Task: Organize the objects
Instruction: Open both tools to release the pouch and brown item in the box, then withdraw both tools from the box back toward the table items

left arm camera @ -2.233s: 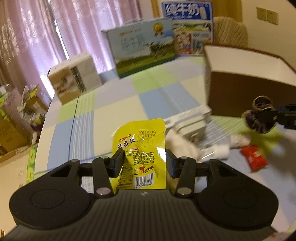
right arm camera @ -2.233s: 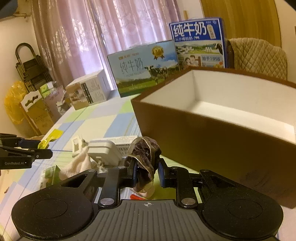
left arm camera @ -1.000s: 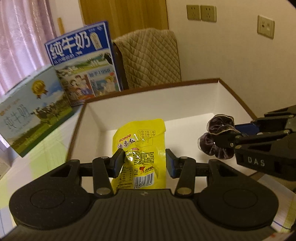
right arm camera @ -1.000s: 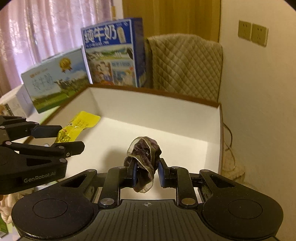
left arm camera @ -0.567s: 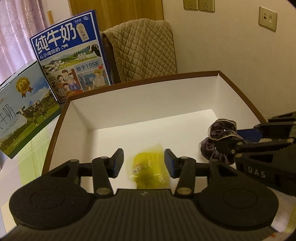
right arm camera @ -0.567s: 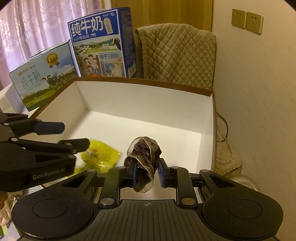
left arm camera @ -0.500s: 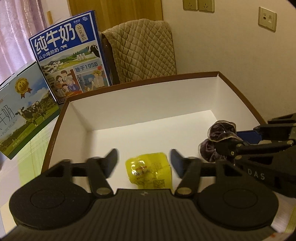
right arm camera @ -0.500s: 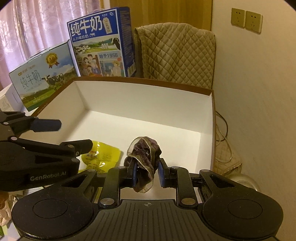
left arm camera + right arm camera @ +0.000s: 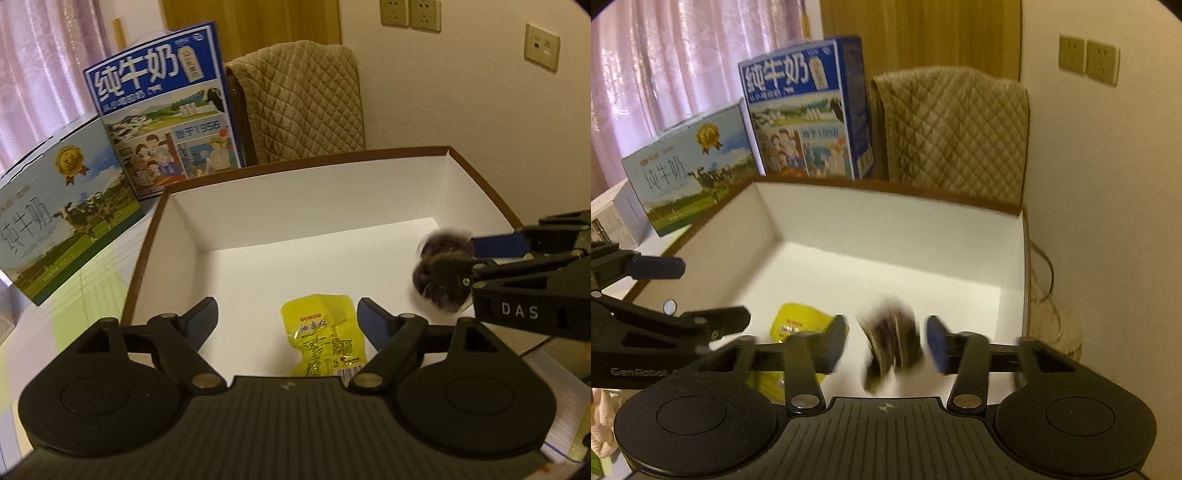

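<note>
A brown cardboard box [image 9: 303,166] [image 9: 886,194] with a white inside lies open below both grippers. A yellow snack packet [image 9: 325,338] [image 9: 799,319] lies flat on its floor. My left gripper [image 9: 286,315] [image 9: 705,291] hangs open just above the packet, holding nothing. A dark purple scrunchie [image 9: 892,345] [image 9: 439,275] shows as a blur between the spread fingers of my right gripper [image 9: 886,341] [image 9: 476,254], with a gap on either side. That gripper is open over the box's right half.
Two milk cartons, a blue one [image 9: 162,110] [image 9: 809,107] and a green-and-white one [image 9: 55,221] [image 9: 690,181], stand behind the box's left corner. A quilted chair back [image 9: 303,103] [image 9: 953,129] rises behind it. The wall [image 9: 1108,221] runs close along the right side.
Both grippers moved over the box. The left one opened and the yellow packet dropped to the box floor. The right one has just opened, and the scrunchie is loose between its fingers.
</note>
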The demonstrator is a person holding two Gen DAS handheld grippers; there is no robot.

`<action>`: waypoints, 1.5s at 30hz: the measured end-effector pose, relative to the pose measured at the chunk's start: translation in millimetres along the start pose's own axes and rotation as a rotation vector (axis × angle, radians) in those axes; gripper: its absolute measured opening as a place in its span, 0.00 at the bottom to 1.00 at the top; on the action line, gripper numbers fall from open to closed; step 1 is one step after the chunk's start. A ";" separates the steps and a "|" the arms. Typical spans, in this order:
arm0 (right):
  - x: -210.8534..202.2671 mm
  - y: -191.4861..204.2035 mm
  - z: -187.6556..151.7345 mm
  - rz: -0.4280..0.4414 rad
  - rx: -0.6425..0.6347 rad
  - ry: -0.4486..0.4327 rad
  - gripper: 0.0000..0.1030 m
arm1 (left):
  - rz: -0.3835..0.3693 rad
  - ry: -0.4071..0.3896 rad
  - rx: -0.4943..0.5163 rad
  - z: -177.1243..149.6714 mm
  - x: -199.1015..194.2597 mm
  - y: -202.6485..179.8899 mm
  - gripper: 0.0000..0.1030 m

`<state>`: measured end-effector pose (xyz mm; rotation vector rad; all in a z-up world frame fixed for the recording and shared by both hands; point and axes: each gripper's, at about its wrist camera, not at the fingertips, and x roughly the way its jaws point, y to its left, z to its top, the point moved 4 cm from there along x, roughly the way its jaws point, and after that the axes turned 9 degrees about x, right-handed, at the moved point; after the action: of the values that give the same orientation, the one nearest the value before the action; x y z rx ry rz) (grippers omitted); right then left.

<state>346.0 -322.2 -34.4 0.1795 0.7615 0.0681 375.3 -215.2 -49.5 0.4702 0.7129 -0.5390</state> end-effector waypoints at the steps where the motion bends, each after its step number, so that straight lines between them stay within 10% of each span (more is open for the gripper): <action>1: -2.1 0.5 0.9 0.003 0.000 -0.010 0.57 | -0.001 -0.001 -0.008 -0.8 -2.4 2.4 0.82; 45: -124.8 66.4 -69.1 0.201 -0.070 0.013 0.60 | 0.118 -0.044 -0.314 -117.3 -192.6 46.5 0.90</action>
<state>208.3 -263.2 13.8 0.1888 0.7516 0.2859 224.9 -55.2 20.2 0.2049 0.7082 -0.3180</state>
